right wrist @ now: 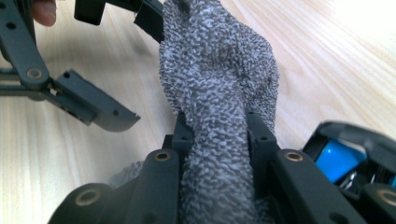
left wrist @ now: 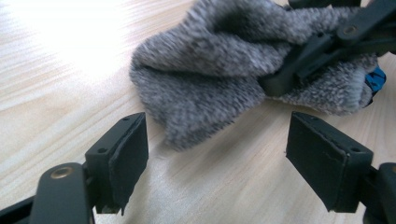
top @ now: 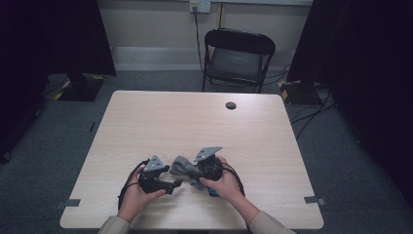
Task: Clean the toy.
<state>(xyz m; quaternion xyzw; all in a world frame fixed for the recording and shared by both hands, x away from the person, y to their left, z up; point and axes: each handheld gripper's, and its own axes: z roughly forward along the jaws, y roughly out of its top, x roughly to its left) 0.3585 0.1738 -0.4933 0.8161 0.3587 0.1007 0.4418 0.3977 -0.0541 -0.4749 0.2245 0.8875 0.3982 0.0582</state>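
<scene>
Left hand (top: 135, 191): came in from the near edge of the desk (top: 160, 117) and held the left gripper low over the wood.
Left gripper (top: 176, 184): its jaws stood apart with nothing between them. In the left gripper view (left wrist: 215, 144) bare desk showed between the two pads, and the cloth's near fold lay just ahead of them, not touched.
Cloth (top: 184, 166): a grey, fuzzy, crumpled piece that lay near the desk's front edge, between the two grippers. In the left gripper view (left wrist: 205, 79) it rested bunched on the wood. In the right gripper view (right wrist: 217, 93) it rose from between the jaws and spread ahead in folds.
Right gripper (top: 196, 176): clamped on the cloth. In the right gripper view (right wrist: 215, 140) both jaws pressed a narrow, gathered part of it from either side. In the left gripper view one of its black jaws (left wrist: 299, 70) lay across the cloth's right part.
Right hand (top: 225, 184): wrapped around the right gripper's body, just right of the cloth.
Chair (top: 237, 58): black, stood on the floor beyond the desk's far edge.
</scene>
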